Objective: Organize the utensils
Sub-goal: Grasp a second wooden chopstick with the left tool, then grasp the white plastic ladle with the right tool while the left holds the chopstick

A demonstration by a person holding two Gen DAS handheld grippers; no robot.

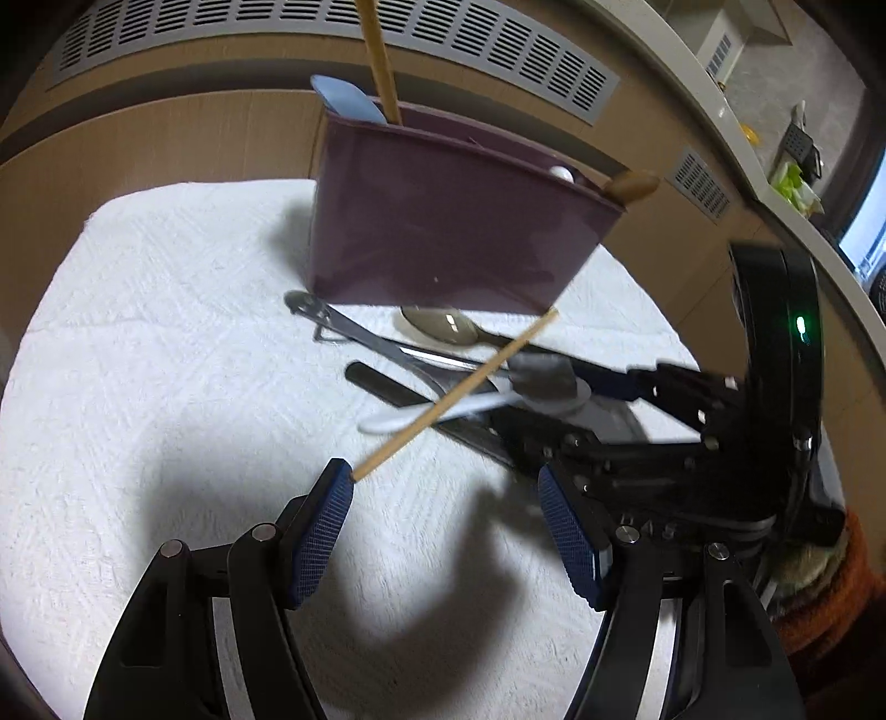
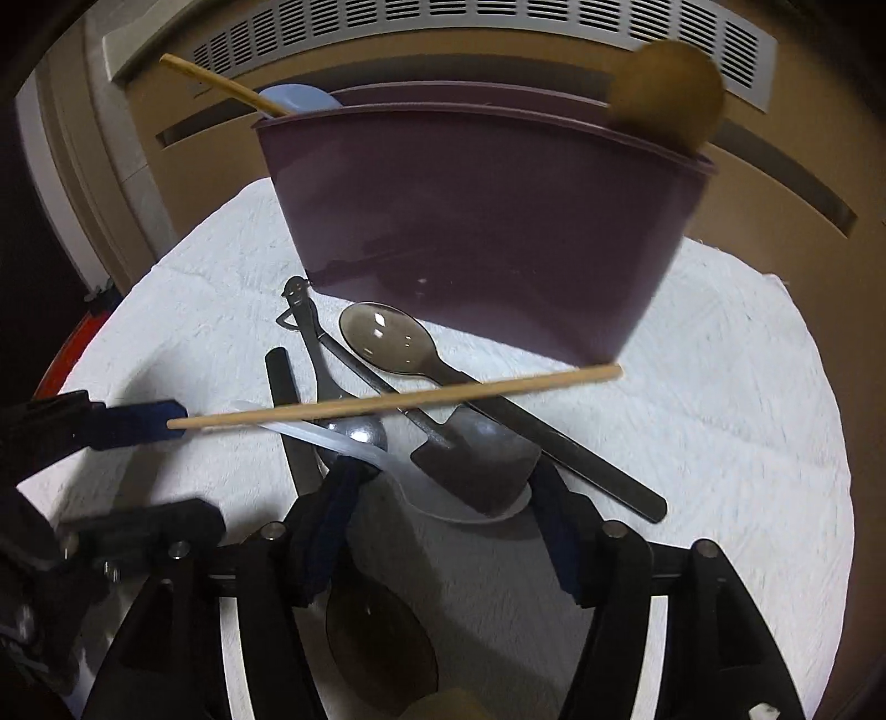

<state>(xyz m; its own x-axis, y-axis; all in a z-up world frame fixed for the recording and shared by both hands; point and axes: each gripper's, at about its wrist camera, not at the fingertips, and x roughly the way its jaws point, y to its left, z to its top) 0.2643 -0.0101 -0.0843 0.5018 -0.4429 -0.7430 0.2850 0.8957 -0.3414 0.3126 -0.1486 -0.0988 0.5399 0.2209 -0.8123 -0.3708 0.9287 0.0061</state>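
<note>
A purple utensil holder (image 1: 459, 221) (image 2: 487, 232) stands on a white towel (image 1: 166, 332) and holds a chopstick (image 1: 379, 55), a blue spatula (image 2: 299, 97) and a wooden spoon (image 2: 667, 97). In front of it lies a pile: a smoky clear spoon (image 2: 387, 338), a metal spoon (image 2: 354, 432), a grey spatula (image 2: 482, 459), a white spoon (image 1: 387, 421) and a dark flat handle (image 2: 581, 459). A loose chopstick (image 1: 454, 393) (image 2: 387, 401) lies across the pile. My left gripper (image 1: 446, 487) (image 2: 166, 471) is open, one fingertip touching the chopstick's end. My right gripper (image 2: 448, 482) (image 1: 554, 410) stands open around the spatula head and white spoon.
A second smoky spoon (image 2: 382, 637) lies under the right gripper's body. A tan panel with a slotted vent (image 1: 332, 27) runs behind the holder. An orange object (image 1: 830, 598) sits off the towel's right edge, and a red rim (image 2: 83, 338) shows at its left.
</note>
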